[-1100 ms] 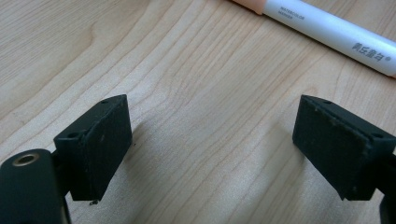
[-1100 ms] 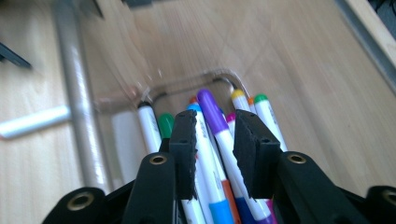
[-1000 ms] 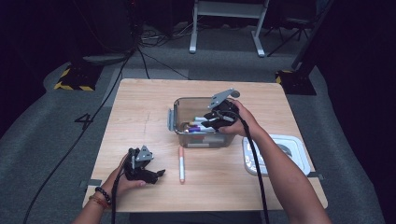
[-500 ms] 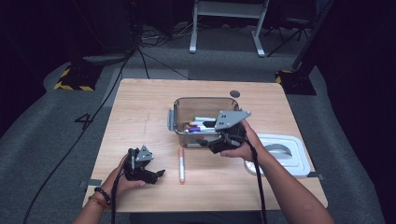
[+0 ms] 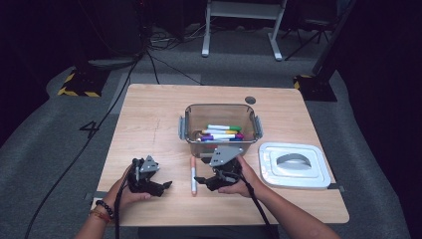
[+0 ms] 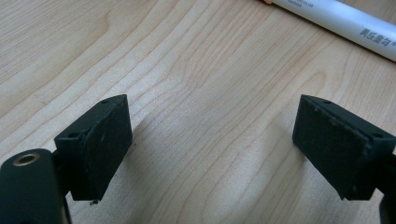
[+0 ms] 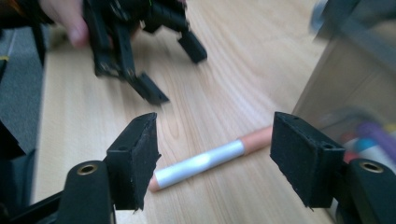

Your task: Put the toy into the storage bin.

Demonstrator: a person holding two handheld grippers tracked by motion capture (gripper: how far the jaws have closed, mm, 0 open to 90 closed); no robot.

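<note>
A marker with a white barrel and salmon ends (image 5: pixel 193 175) lies on the wooden table (image 5: pixel 149 119) in front of a clear bin (image 5: pixel 221 113) that holds several coloured markers. My right gripper (image 5: pixel 202 181) is low beside that marker. Its jaws have just been opening and stand open. In the right gripper view the marker (image 7: pixel 205 161) lies on the wood just beyond the jaws (image 7: pixel 215 140), untouched. My left gripper (image 5: pixel 165 185) rests near the front left, open (image 6: pixel 210 140) over bare wood, with the marker's white barrel (image 6: pixel 336 21) farther off.
A white lid with a grey handle (image 5: pixel 293 164) lies to the right of the bin. The left gripper and its hand (image 7: pixel 135 51) show beyond the marker in the right gripper view. A dark round hole (image 5: pixel 250 100) marks the table's far side.
The right hand has left the spot over the bin and come down toward the front, beside the marker on the table. The left hand has stayed put.
</note>
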